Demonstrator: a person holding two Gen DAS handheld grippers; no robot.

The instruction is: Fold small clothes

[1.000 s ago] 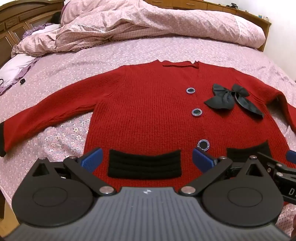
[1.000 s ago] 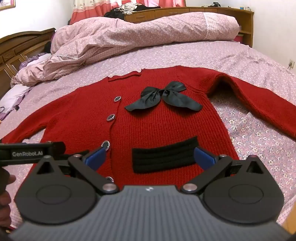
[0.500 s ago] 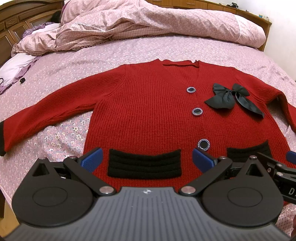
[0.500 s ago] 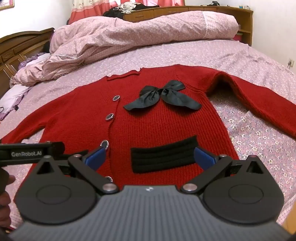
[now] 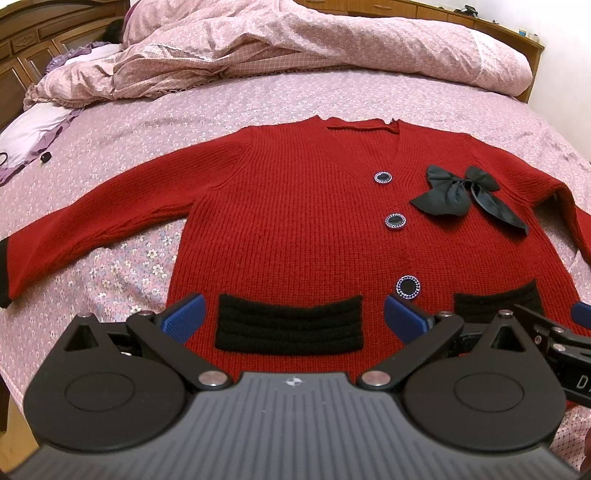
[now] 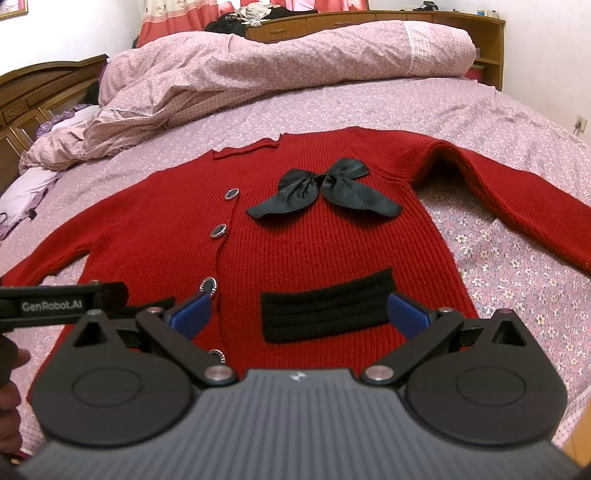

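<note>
A small red knit cardigan (image 5: 288, 221) lies flat, front up, on the bed, sleeves spread out to both sides. It has a black bow (image 5: 461, 195), dark round buttons and two black pocket bands. My left gripper (image 5: 293, 317) is open and empty, hovering over the left pocket band (image 5: 290, 325) near the hem. My right gripper (image 6: 299, 314) is open and empty over the right pocket band (image 6: 328, 310). The cardigan (image 6: 314, 236) and bow (image 6: 325, 192) also show in the right wrist view. Each gripper's edge appears in the other's view.
The bed has a pink floral sheet (image 5: 122, 273). A crumpled pink duvet (image 5: 295, 40) lies along the far side. A pillow (image 5: 33, 122) and wooden headboard (image 6: 33, 92) are at far left. A wooden shelf unit (image 6: 369, 22) stands behind the bed.
Both grippers have drifted very slightly over the hem; the cardigan has not moved and both stay open.
</note>
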